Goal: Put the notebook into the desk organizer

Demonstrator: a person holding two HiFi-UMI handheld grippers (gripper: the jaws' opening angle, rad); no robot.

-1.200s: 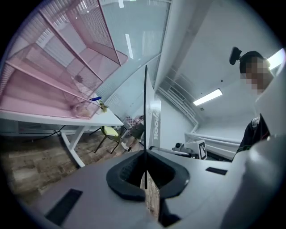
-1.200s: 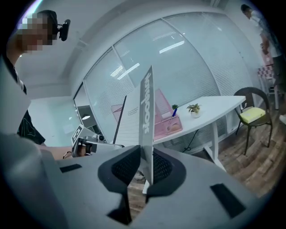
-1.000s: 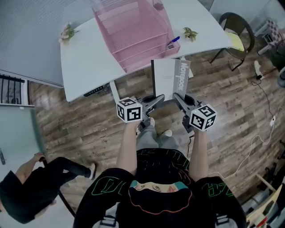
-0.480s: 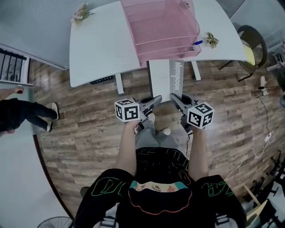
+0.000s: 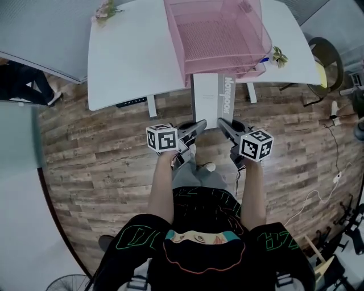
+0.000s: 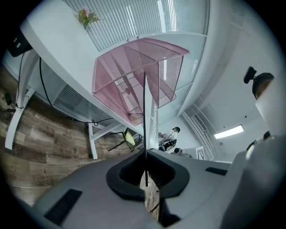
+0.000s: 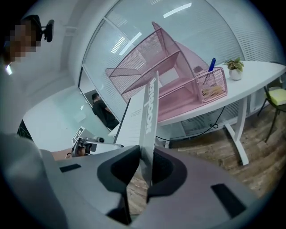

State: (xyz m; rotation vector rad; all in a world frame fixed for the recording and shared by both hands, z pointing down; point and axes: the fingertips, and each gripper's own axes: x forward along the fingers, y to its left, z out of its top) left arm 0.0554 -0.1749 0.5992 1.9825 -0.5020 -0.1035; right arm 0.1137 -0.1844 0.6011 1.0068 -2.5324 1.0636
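I hold a grey notebook (image 5: 211,101) up between both grippers, its far end at the front lip of the pink wire desk organizer (image 5: 219,35) on the white desk (image 5: 133,57). My left gripper (image 5: 199,126) is shut on the notebook's near left corner, my right gripper (image 5: 223,124) on its near right, at the spine. In the left gripper view the notebook (image 6: 145,120) shows edge-on as a thin line running from the jaws (image 6: 145,172) toward the organizer (image 6: 134,76). In the right gripper view the printed spine (image 7: 149,118) rises from the jaws (image 7: 145,172) toward the organizer (image 7: 165,76).
A pink pen basket (image 7: 211,85) with a blue pen hangs at the organizer's right end, with a small potted plant (image 7: 234,68) beside it. Another plant (image 5: 106,8) sits at the desk's far left. A chair (image 5: 321,57) stands at right. A person (image 5: 23,82) walks at far left.
The notebook and both grippers have come closer to the organizer, and the notebook's far end now reaches its front edge. The person at left has walked further away.
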